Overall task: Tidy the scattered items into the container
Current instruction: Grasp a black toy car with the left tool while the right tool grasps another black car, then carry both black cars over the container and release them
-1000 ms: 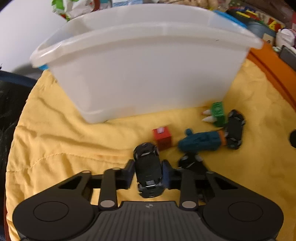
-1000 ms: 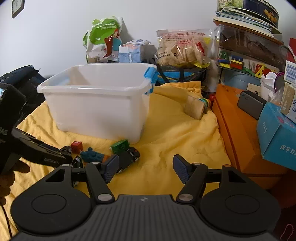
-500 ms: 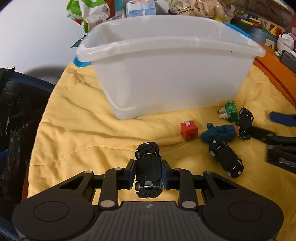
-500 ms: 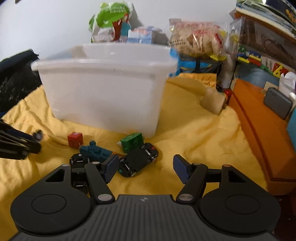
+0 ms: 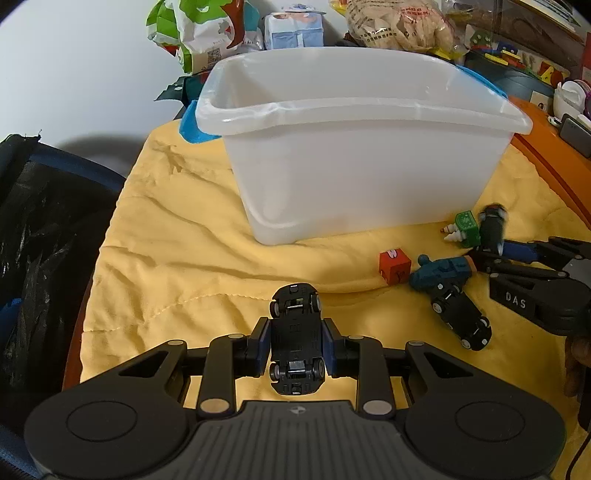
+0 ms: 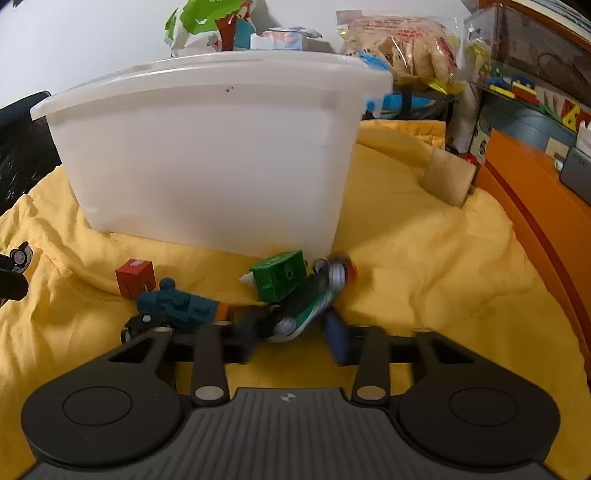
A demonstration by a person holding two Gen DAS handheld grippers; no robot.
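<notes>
My left gripper (image 5: pixel 295 349) is shut on a black toy car (image 5: pixel 295 343), held upside down above the yellow cloth in front of the white bin (image 5: pixel 354 147). My right gripper (image 6: pixel 295 332) has its jaws around a second toy car (image 6: pixel 310 302), which is tilted and blurred; the jaws look partly closed on it. A green block (image 6: pixel 280 278), a teal toy (image 6: pixel 177 304), a red cube (image 6: pixel 135 277) and a third black car (image 5: pixel 461 319) lie by the bin (image 6: pixel 207 155).
Yellow cloth (image 5: pixel 184 258) covers the surface. A black bag (image 5: pixel 40 240) is at the left, an orange box (image 6: pixel 546 206) at the right, a wooden block (image 6: pixel 448 179) behind. Snack bags (image 5: pixel 399 22) stand behind the bin.
My left gripper has lifted and pulled back with the car. My right gripper has moved forward and down onto the second car, and its jaws have narrowed around it.
</notes>
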